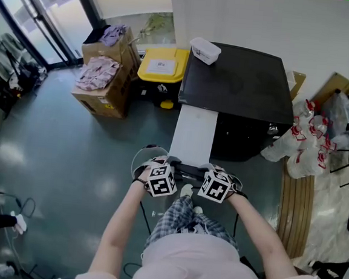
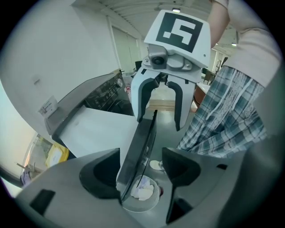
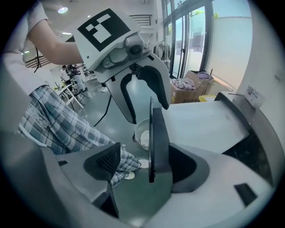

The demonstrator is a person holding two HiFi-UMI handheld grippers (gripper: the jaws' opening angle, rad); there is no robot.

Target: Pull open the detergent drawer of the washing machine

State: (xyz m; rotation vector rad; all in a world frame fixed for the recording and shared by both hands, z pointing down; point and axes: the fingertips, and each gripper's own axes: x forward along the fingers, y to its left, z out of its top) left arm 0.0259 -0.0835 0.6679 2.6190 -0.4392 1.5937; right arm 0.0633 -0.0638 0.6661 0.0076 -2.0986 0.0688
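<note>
The washing machine [image 1: 237, 80] has a black top, and its long white detergent drawer [image 1: 193, 134] stands pulled far out toward me. The drawer's dark front panel [image 1: 187, 170] runs between both grippers. My left gripper [image 1: 171, 164] is open around the panel's left end [image 2: 140, 142]: one pad sits close beside it, the other stands well off. My right gripper [image 1: 211, 168] is open around the right end [image 3: 158, 138], with a wide gap on its near side. Each gripper view shows the other gripper facing it: the right gripper [image 2: 158, 122] and the left gripper [image 3: 148, 112].
A small white container [image 1: 205, 50] sits on the machine's top. A yellow-lidded bin [image 1: 163, 65] and cardboard boxes of cloths [image 1: 104, 78] stand to the left, bags [image 1: 308, 141] and a wooden board [image 1: 296, 207] to the right. A round waste bin [image 2: 141, 193] stands under the drawer's front.
</note>
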